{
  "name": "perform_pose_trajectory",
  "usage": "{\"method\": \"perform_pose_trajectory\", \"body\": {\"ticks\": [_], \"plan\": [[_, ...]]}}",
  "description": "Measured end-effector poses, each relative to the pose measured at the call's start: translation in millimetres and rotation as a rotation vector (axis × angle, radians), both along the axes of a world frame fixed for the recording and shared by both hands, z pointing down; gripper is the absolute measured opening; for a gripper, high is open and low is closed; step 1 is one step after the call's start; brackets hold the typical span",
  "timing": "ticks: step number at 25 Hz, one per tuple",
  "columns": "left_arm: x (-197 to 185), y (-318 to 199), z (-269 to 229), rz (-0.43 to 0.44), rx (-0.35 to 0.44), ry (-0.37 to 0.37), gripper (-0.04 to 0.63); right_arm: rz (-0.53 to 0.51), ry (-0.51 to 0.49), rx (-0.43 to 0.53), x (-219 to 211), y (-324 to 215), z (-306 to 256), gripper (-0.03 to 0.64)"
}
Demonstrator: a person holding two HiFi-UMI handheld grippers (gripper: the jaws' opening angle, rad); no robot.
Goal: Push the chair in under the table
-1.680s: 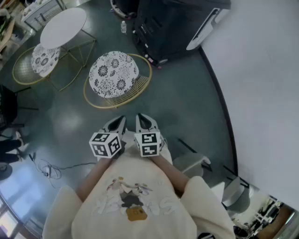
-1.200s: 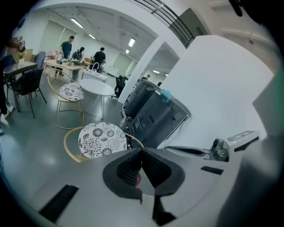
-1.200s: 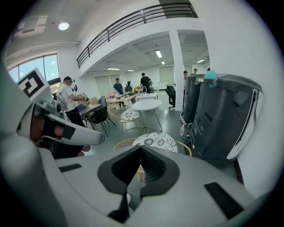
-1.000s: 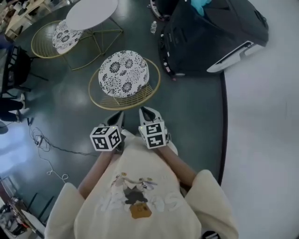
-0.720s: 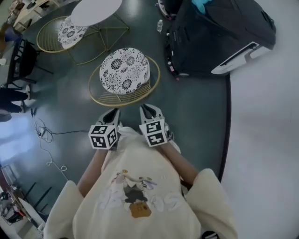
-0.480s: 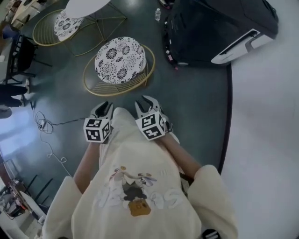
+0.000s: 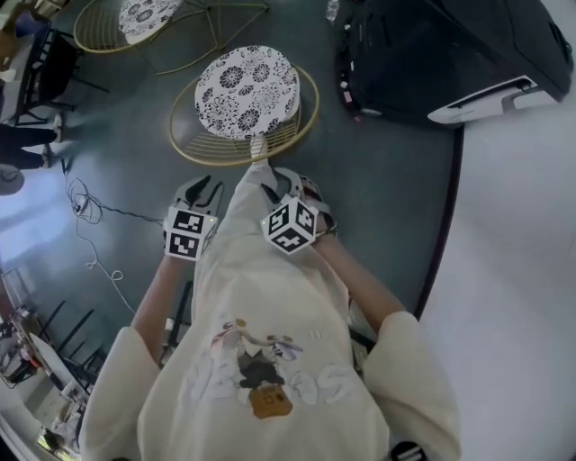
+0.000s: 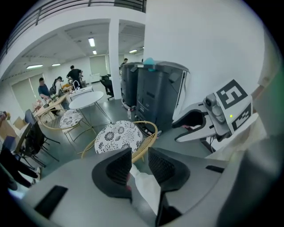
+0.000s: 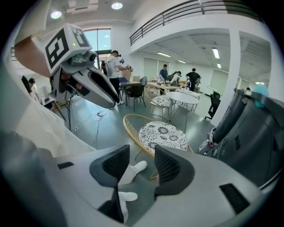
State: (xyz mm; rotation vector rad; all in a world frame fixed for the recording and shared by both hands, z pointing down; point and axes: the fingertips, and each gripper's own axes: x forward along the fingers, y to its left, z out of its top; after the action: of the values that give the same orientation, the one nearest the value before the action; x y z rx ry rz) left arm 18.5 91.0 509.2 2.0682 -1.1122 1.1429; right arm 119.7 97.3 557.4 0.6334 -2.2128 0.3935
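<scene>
The chair has a round black-and-white patterned cushion [image 7: 247,79] in a gold wire frame [image 7: 193,149]. It stands on the dark floor just ahead of me, apart from both grippers. The white round table [image 8: 86,99] stands beyond it, also in the right gripper view as the table [image 9: 182,98]. My left gripper [image 7: 202,189] and right gripper [image 7: 290,183] hang at either side of my leg, pointing down toward the chair. Both sets of jaws are opening with nothing gripped. Through the left gripper [image 8: 140,163] and right gripper [image 9: 143,163] I see only my trouser leg and shoe.
A large black machine [image 7: 450,45] stands right of the chair. A second patterned chair [image 7: 144,13] sits by the table. Loose cable [image 7: 90,225] lies on the floor at left. People stand at desks [image 9: 177,77] far behind. My foot [image 7: 258,149] is near the chair's rim.
Both grippers have gone from shut to open, rolled, dropped lower and spread apart to either side of my leg. The chair now lies closer in the head view.
</scene>
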Motion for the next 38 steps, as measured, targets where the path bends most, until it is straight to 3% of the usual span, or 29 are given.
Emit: {"method": "perform_pose_trajectory", "body": {"ticks": [4, 10, 16, 19, 22, 25, 30, 35, 38], "plan": [[-12, -9, 22, 0.096, -0.044, -0.039, 0.107, -0.133, 0.086, 0.050, -19, -15, 16, 0.167], [-21, -13, 65, 0.380, -0.157, -0.100, 0.112, -0.327, 0.075, 0.004, -58, -23, 46, 0.167], [-20, -8, 107, 0.519, -0.207, -0.099, 0.115, -0.495, 0.168, -0.030, -63, -14, 92, 0.167], [-26, -15, 97, 0.583, -0.202, -0.112, 0.115, -0.576, 0.232, 0.001, -67, -17, 80, 0.166], [-28, -19, 75, 0.626, -0.217, -0.110, 0.116, -0.652, 0.276, 0.037, -69, -19, 46, 0.157], [-22, -15, 80, 0.639, -0.240, -0.097, 0.117, -0.680, 0.298, 0.078, -64, -20, 47, 0.074], [-22, -12, 114, 0.598, -0.267, -0.063, 0.115, -0.712, 0.284, 0.094, -62, -21, 84, 0.071], [-34, -3, 97, 0.696, -0.257, -0.151, 0.120, -0.756, 0.298, 0.102, -69, -17, 45, 0.071], [-34, -2, 101, 0.685, -0.258, -0.143, 0.120, -0.741, 0.277, 0.094, -68, -16, 46, 0.069]]}}
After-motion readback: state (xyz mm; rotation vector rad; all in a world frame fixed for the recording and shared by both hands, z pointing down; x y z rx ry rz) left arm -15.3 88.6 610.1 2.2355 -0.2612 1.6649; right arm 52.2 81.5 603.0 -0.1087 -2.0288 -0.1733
